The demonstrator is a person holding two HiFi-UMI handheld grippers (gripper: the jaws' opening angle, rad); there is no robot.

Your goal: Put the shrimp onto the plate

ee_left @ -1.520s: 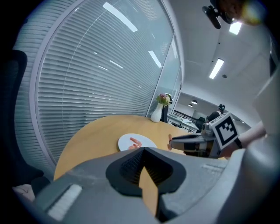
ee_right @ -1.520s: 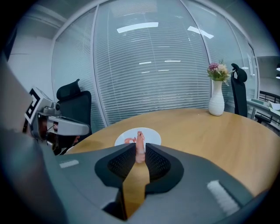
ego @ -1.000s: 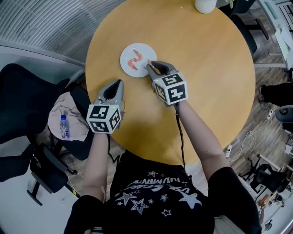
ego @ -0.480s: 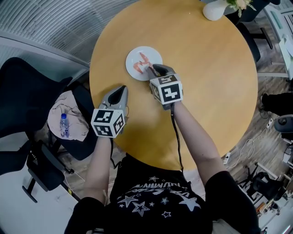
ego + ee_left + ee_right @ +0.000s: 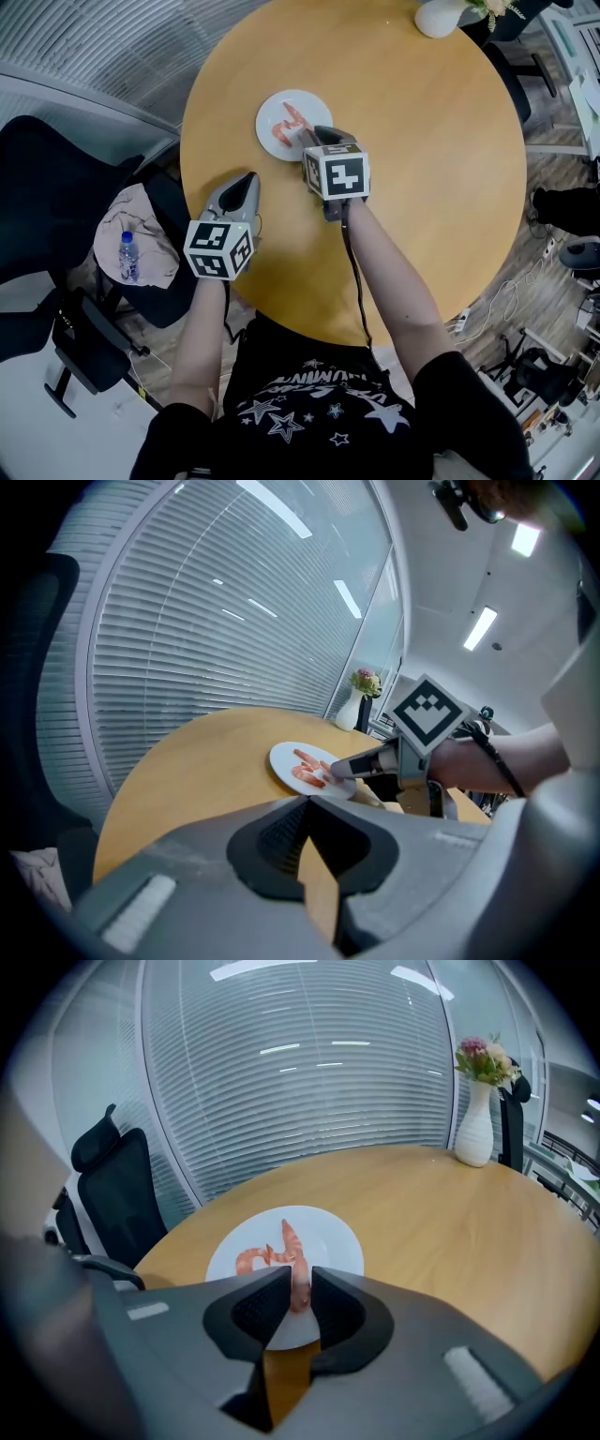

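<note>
A white plate [image 5: 270, 109] lies on the round wooden table [image 5: 431, 141], towards its far left. My right gripper [image 5: 307, 137] is at the plate's near edge, shut on a pink shrimp [image 5: 298, 1271] that sticks up between its jaws above the plate [image 5: 339, 1241]. Another shrimp [image 5: 249, 1259] lies curled on the plate to the left of the held one. My left gripper [image 5: 249, 177] rests shut and empty near the table's left edge, short of the plate. In the left gripper view, the plate [image 5: 280, 756] with shrimp [image 5: 306, 767] shows ahead, with the right gripper [image 5: 349, 767] beside it.
A white vase with flowers [image 5: 439, 15] stands at the table's far edge. A black office chair [image 5: 47, 206] is left of the table, and a water bottle [image 5: 127, 257] lies on a cloth beside it. Window blinds close off the far side.
My right gripper has carried the shrimp leftwards from the plate's right edge to over its near side. The left gripper has barely moved.
</note>
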